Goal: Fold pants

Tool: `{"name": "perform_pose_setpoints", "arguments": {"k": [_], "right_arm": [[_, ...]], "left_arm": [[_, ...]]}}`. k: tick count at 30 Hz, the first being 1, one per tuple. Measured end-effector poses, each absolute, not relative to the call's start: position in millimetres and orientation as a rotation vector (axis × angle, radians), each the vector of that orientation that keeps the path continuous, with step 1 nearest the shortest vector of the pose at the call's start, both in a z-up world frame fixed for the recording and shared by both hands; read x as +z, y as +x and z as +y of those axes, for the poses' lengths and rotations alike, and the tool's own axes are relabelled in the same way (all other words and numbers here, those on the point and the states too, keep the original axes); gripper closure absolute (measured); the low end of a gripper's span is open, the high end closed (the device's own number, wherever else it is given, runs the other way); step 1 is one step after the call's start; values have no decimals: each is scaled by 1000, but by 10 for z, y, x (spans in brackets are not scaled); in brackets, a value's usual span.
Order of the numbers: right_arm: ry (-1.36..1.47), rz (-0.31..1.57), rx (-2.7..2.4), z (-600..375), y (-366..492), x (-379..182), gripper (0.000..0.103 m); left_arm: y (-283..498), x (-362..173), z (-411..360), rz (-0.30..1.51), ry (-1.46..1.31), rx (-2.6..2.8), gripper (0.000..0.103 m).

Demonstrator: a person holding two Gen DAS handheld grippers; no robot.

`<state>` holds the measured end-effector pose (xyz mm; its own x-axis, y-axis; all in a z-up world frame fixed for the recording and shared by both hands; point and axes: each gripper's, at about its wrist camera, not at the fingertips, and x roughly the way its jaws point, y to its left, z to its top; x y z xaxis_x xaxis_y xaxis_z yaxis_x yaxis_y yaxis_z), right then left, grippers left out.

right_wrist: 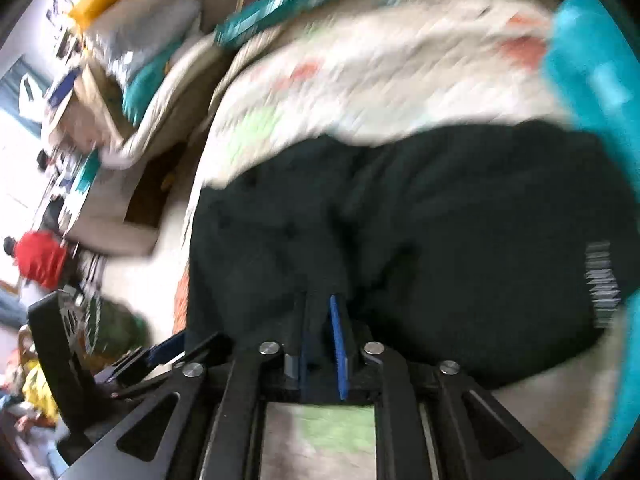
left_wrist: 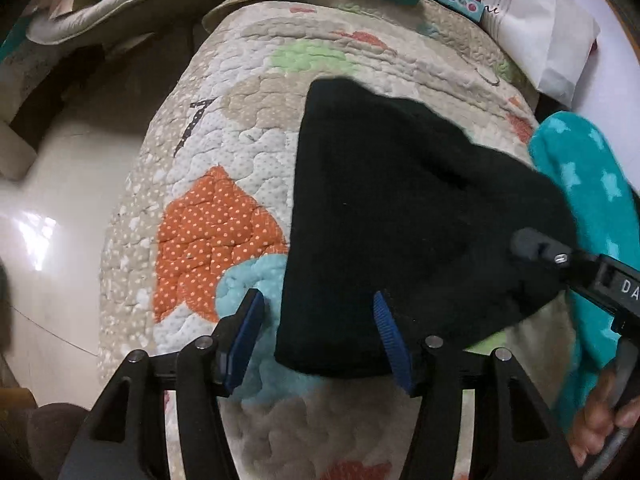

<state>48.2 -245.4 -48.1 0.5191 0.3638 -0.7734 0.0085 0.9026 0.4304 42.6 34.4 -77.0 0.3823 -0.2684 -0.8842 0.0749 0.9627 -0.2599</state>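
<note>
The right gripper point(right_wrist: 320, 344) clamped the black pants point(left_wrist: 400, 220); the left gripper point(left_wrist: 320, 336) stood open, straddling their near edge.

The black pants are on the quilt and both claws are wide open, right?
Not quite. The black pants do lie on the quilt, and the left claw is open, but the right claw is shut, with pants fabric pinched between its blue pads. The right wrist view shows it, though it is blurred.
</note>
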Motion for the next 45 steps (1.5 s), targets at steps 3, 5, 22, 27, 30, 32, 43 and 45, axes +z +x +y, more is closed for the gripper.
{"name": "perform_pose_setpoints", "arguments": {"k": [3,5,22,27,30,32,43,45], "right_arm": [[509,894,55,-2926,220,-369,34],[582,868,-37,-3181,83,-415,34],[824,939,-131,-3622,10,-1004,34],[829,903,-138,-3598,95,-1010,33],[845,894,-135,-3588,161,-1022,33],[846,896,-135,-3590,187,-1028,35],[845,907,-68,-3675,233,-954,73],[760,873,-40,-3569,222,-791,77]], "left_arm": [[440,-464,329,1097,-183,-248,47],[469,-262,259,1056,-141,-268,47],[1310,-214,-1474,1150,88,-513,46],[1533,-294,-2357,1196,169,-639,46],[1554,-403,-2925,1220,305,-736,46],[1562,-563,-3243,1245,438,-755,39],[1531,-522,-3225,1243,491,-754,87],[1456,-361,-3098,1199,460,-756,87]]}}
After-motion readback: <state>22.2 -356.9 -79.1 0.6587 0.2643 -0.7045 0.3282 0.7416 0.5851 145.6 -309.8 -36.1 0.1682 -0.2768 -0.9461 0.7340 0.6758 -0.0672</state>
